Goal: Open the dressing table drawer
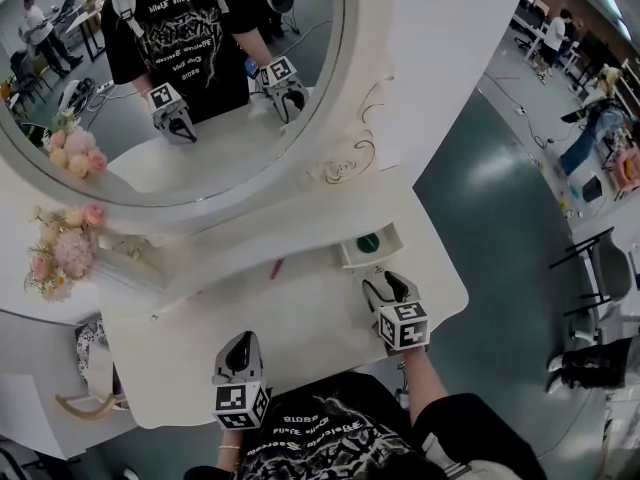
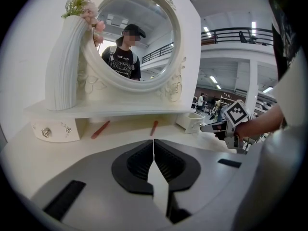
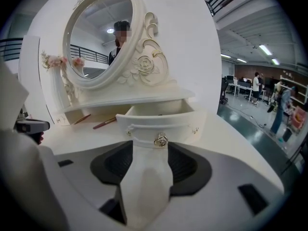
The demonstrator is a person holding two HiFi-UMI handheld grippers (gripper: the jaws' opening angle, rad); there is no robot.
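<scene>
At the far left a tall, ribbed white vase (image 2: 65,66) held pale pink and cream flowers (image 1: 62,248) on the shelf of the glossy cream desk (image 1: 300,343). Below it sat a small closed left drawer (image 2: 50,130) with a glinting round knob. Two slim reddish pens (image 2: 100,129) lay on the desk under the shelf. The oval mirror (image 2: 134,37) had a carved frame of scrolls and roses and reflected a person in a black printed shirt. Under the shelf's right end, the dressing table drawer (image 3: 161,121) stood pulled out. It had a curved white front and a small metallic, rose-like knob (image 3: 160,140).

The head view cut off the top of the mirror. A round green thing (image 1: 368,240) lay inside the open drawer, too small to identify. The rest of the drawer's inside could not be made out.

The left claw (image 2: 153,146) hovered over the near part of the desk. Its ridged black pads were pressed together with nothing between them. The right claw (image 3: 151,150) pointed at the drawer front with its jaws spread wide. The knob stood just at their tips, touched by neither pad, and only bare desk showed in the gap.
</scene>
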